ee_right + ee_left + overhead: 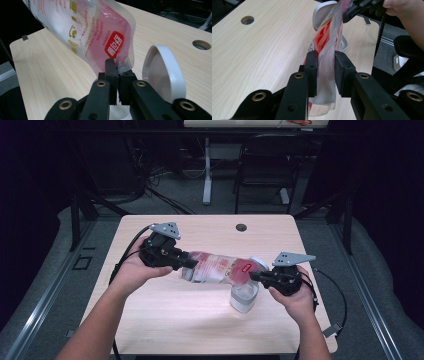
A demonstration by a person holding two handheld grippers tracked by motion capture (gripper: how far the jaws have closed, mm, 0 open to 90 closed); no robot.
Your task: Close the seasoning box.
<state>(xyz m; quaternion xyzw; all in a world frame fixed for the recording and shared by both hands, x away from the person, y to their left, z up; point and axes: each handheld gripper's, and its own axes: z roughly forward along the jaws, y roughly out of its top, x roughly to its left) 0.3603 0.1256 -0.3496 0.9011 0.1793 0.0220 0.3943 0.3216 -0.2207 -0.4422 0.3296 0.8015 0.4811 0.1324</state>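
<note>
Looking down from the high view: a clear plastic pouch (220, 268) with red print is stretched level above the middle of the pale wood counter (165, 315), held at both ends. The left gripper (186, 263) has its left end, the right gripper (253, 276) its right end. A clear container (243, 297) with a flip-up white lid (260, 263) stands on the counter just under the pouch's right end, near the right gripper. A round cable hole (241, 227) sits at the far edge of the counter. A black cable trails from each gripper. Beyond the counter, a dark chair (265, 165) and a table leg stand on the floor.

Left gripper view: both black fingers (312, 72) pinch the pouch (325, 75) on its clear end, plastic bunched between the pads. The pouch runs away from the fingers toward the right gripper (348, 13), which grips its far end. White lid (322, 12) stands behind the pouch; cable hole (247, 20) at far left.

Right gripper view: fingers (111, 75) pressed nearly together on the pouch's (85, 32) lower corner, just below a red label with white characters. The pouch rises up and left from the pinch. White lid (163, 72) stands open, tilted, just right of the fingers; cable hole (201, 44) far right.
</note>
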